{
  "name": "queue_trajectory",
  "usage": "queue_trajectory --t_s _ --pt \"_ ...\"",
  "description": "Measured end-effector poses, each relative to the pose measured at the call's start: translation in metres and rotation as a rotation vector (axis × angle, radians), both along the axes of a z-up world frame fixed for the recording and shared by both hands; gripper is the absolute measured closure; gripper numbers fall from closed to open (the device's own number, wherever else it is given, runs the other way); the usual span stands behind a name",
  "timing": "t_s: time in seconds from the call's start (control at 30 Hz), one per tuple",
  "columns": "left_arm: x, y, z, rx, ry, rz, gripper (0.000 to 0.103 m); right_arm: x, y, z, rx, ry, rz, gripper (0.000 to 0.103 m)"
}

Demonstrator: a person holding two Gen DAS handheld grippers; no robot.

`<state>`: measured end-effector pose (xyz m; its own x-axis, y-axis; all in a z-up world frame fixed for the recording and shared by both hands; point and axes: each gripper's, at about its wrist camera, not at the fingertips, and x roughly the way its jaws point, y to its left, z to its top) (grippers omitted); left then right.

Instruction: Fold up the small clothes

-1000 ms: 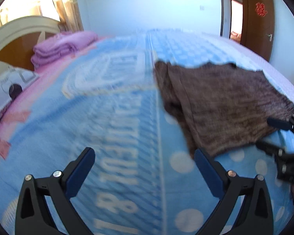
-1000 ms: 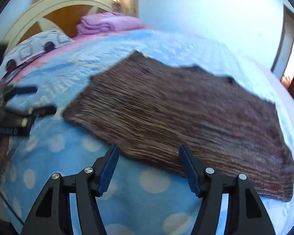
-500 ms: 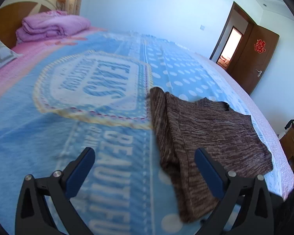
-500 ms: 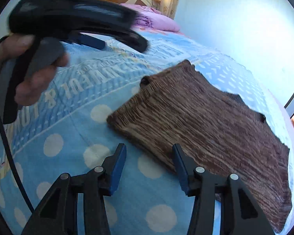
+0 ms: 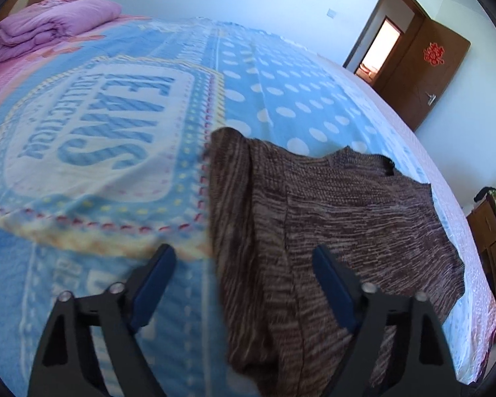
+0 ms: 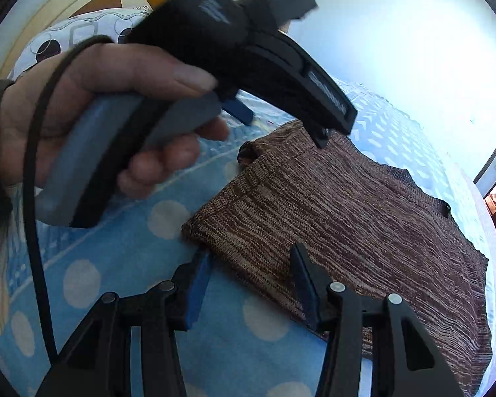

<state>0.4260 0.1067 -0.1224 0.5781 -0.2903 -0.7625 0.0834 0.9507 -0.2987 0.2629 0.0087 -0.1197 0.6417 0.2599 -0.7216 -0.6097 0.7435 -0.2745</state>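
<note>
Lying flat on the bed (image 5: 281,99), the brown knit sweater (image 6: 363,215) sat between both gaping hand-held grippers, left (image 5: 244,274) and right (image 6: 249,276); shallow bites risked snagging the bedspread (image 6: 132,254).

Blue polka-dot printed bedspread (image 5: 109,152) lies bare to the left of the brown marled knit sweater (image 5: 347,218); open passage there. Folded pink-purple quilt (image 5: 53,29) sits far off at the bed's head, well apart. Left hand-held black gripper (image 6: 248,112), gripped by the person's bare hand (image 6: 99,112), hangs over the sweater's far corner (crowds the right gripper's (image 6: 248,284) upward path).
</note>
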Motion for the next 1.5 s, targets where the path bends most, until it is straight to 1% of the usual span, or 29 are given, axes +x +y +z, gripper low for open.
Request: queue_trajectory --t_s 0.07,0.13,0.17,0.2,0.23,0.27,0.3,0.33,0.37,0.4,0.43,0.47,0.67,0.8,0.87,0.93,1.03,1.1,1.3,1.5 --pt "0.003 -0.006 0.0 0.019 -0.011 -0.013 0.018 0.0 0.0 0.0 -0.001 -0.001 -0.002 0.053" --pt "0.005 -0.01 -0.001 0.036 -0.012 -0.027 0.025 -0.001 0.0 0.0 0.001 -0.004 -0.004 0.054" --pt "0.007 -0.01 -0.001 0.039 -0.014 -0.031 0.036 -0.001 0.0 0.0 0.001 -0.006 -0.004 0.054" --pt "0.008 -0.011 -0.002 0.043 -0.014 -0.036 0.05 -0.002 0.0 0.0 0.002 -0.008 -0.002 0.055" --pt "0.009 -0.011 -0.003 0.056 -0.013 -0.038 0.056 -0.002 -0.001 -0.001 0.003 -0.01 0.0 0.057" --pt "0.009 -0.011 -0.003 0.064 -0.017 -0.037 0.069 -0.002 -0.001 -0.001 0.002 -0.013 0.002 0.058" --pt "0.01 -0.009 -0.004 0.038 -0.014 -0.045 0.084 -0.003 0.0 -0.001 0.0 -0.017 0.004 0.061" --pt "0.01 -0.006 -0.004 0.008 -0.006 -0.044 0.09 -0.008 0.001 0.0 0.0 -0.018 0.008 0.068" --pt "0.01 -0.004 -0.004 -0.017 -0.001 -0.033 0.09 -0.011 0.001 0.0 0.001 -0.018 0.017 0.074" --pt "0.01 -0.002 -0.004 -0.033 0.001 -0.028 0.091 -0.012 0.002 0.0 0.0 -0.017 0.023 0.086" --pt "0.01 0.0 -0.004 -0.049 0.001 -0.022 0.091 -0.013 0.002 0.0 -0.003 -0.025 0.022 0.094" --pt "0.009 0.002 -0.004 -0.063 0.002 -0.016 0.091 -0.014 0.002 0.0 -0.004 -0.033 0.018 0.096" --pt "0.01 0.01 -0.004 -0.146 0.027 0.001 0.092 -0.015 -0.005 0.003 0.031 -0.015 0.009 0.097" --pt "0.008 0.014 0.005 -0.192 0.033 0.005 0.092 -0.017 -0.013 0.008 0.072 -0.019 0.004 0.097" --pt "0.007 0.012 0.009 -0.195 0.037 0.0 0.092 -0.02 -0.015 0.011 0.09 -0.019 0.003 0.098" --pt "0.007 0.009 0.011 -0.181 0.036 -0.004 0.092 -0.018 -0.02 0.014 0.121 0.003 -0.003 0.098" --pt "0.005 0.006 0.018 -0.193 0.026 0.002 0.092 -0.012 -0.034 0.02 0.196 0.033 -0.02 0.098" --pt "0.004 0.003 0.025 -0.215 0.014 0.006 0.092 -0.013 -0.041 0.026 0.22 0.027 -0.029 0.098" --pt "0.003 -0.014 0.046 -0.228 -0.013 -0.017 0.092 -0.019 -0.064 0.046 0.282 0.002 -0.061 0.098" --pt "0.006 -0.041 0.065 -0.22 -0.036 -0.051 0.092 -0.027 -0.084 0.059 0.333 -0.002 -0.105 0.098"
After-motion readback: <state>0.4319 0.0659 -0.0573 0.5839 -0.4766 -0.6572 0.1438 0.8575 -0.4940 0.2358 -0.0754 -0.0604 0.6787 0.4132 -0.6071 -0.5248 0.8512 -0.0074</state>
